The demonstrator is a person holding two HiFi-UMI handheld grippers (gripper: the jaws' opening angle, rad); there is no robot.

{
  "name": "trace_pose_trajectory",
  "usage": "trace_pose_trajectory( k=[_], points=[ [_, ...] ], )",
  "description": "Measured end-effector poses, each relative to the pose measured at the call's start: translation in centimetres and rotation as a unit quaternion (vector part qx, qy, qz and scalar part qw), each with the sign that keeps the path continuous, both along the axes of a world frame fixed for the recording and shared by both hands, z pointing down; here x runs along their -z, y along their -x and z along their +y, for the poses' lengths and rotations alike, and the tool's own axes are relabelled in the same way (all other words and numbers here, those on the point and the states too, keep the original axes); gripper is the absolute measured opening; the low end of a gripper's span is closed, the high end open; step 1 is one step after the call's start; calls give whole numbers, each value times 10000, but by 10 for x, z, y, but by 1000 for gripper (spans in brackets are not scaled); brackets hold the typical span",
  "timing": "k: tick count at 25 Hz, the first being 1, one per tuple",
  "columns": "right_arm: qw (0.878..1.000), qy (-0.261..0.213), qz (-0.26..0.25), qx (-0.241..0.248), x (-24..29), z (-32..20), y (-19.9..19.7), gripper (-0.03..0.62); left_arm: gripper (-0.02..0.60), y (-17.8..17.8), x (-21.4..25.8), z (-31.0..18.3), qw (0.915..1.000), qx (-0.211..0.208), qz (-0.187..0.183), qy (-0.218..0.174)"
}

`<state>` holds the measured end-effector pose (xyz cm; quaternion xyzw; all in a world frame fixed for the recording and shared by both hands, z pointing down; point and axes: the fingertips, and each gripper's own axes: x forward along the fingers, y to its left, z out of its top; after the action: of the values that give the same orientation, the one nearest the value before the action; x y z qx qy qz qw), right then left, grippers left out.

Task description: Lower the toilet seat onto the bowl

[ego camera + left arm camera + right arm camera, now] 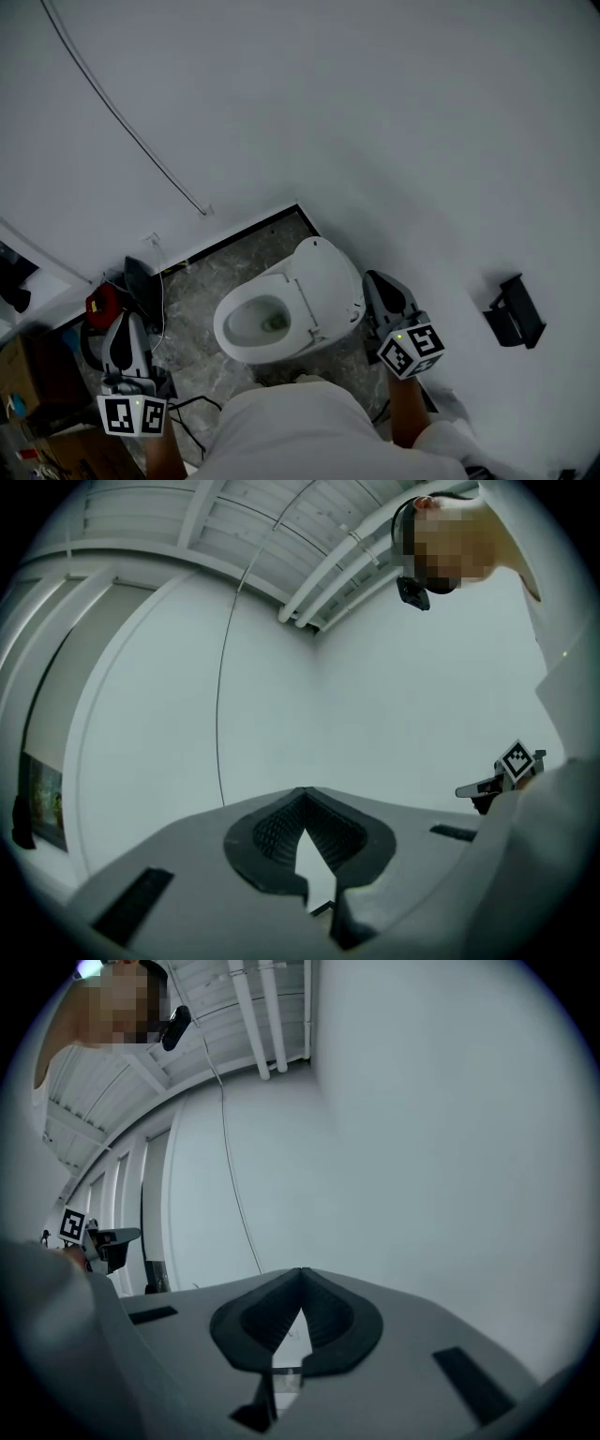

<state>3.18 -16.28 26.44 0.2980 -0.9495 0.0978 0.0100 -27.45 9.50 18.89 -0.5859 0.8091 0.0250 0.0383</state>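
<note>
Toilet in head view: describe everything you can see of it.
White toilet, glossy and ceramic-looking, on the grey marbled floor by the white wall. The oval bowl is open, with water at the bottom. The seat stands raised, leaning toward the wall. Nothing touches it; the right gripper hangs close beside it.

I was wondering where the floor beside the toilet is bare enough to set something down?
The bare grey floor between the toilet bowl and the black skirting is the free patch. Left of it is crowded: a red object, a black item and cables. The strip between bowl and right wall is narrow; the right gripper hangs there.
</note>
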Motion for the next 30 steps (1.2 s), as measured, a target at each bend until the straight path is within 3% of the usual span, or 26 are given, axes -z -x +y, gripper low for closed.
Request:
trace_pose_trajectory(
  k=[9, 23, 30],
  points=[
    [9996, -108, -106, 249, 3, 11, 27, -2, 5, -10, -2, 7, 9999, -97, 26, -22],
    [9997, 148, -152, 88, -18, 21, 7, -2, 5, -23, -8, 4, 9996, -268, 26, 113],
    [10000, -33, -23, 59, -15, 28, -1, -2, 5, -30, -10, -3, 9989, -462, 50, 117]
  ],
)
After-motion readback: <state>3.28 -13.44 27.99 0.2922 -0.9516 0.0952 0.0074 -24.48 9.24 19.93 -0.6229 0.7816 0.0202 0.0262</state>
